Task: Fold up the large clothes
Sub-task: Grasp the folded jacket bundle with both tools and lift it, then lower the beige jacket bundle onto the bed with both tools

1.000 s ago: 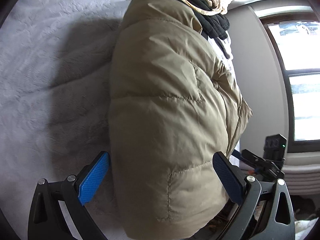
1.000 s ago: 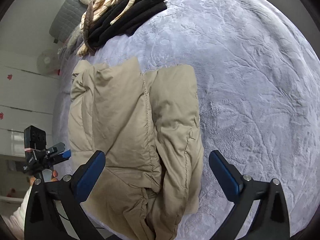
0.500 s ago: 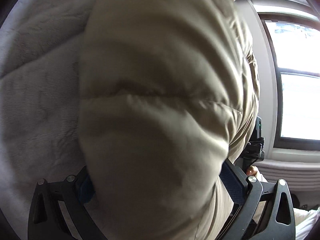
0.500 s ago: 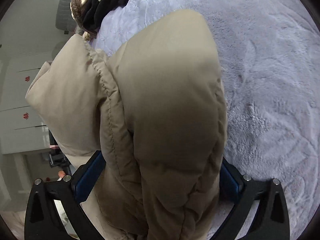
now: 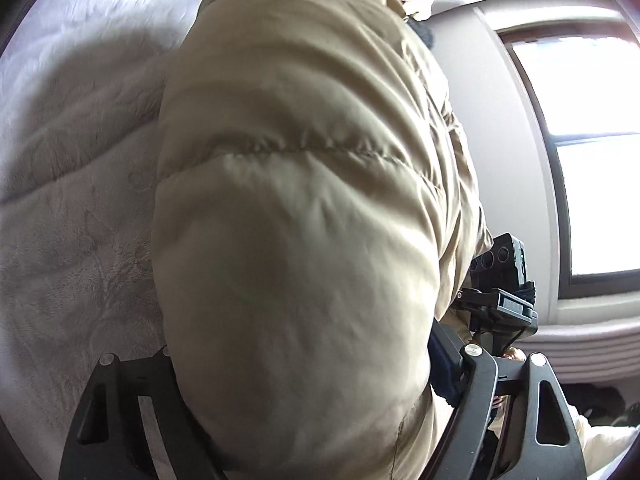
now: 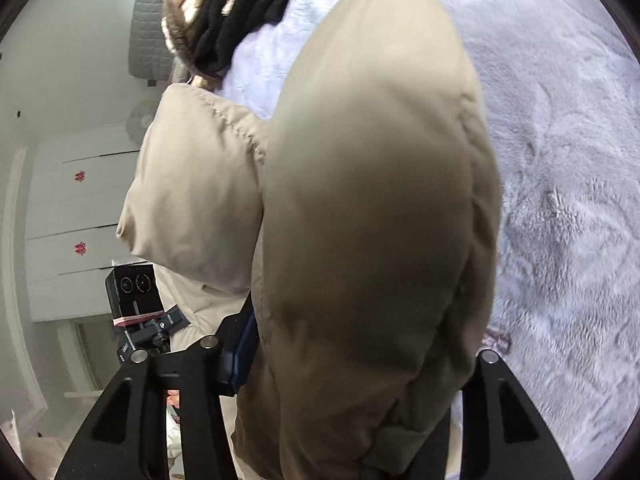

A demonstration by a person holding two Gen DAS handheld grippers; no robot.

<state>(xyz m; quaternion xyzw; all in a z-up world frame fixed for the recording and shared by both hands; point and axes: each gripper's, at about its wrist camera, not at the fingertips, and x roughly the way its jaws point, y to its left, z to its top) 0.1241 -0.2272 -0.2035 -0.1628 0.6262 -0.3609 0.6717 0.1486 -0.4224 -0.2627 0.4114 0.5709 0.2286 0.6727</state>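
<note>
A beige puffer jacket point(image 5: 304, 208) lies folded on a pale plush bed cover point(image 5: 72, 216) and fills most of both views; it shows in the right wrist view point(image 6: 368, 208) too. My left gripper point(image 5: 304, 384) is shut on the jacket's near edge, its blue pads mostly buried in the fabric. My right gripper point(image 6: 352, 372) is shut on the jacket's other near end, one blue pad point(image 6: 240, 356) just showing. The jacket bulges up between both sets of jaws and hides what lies behind it.
A pile of black and cream clothes point(image 6: 224, 12) lies at the far end of the bed cover point(image 6: 568, 184). A window point(image 5: 592, 152) and wall are on the right of the left wrist view. White cupboard doors point(image 6: 68, 216) are at the left of the right wrist view.
Both grippers moved in onto the jacket's near edge and shut on it. The jacket has since lifted slightly and bulges closer to both cameras.
</note>
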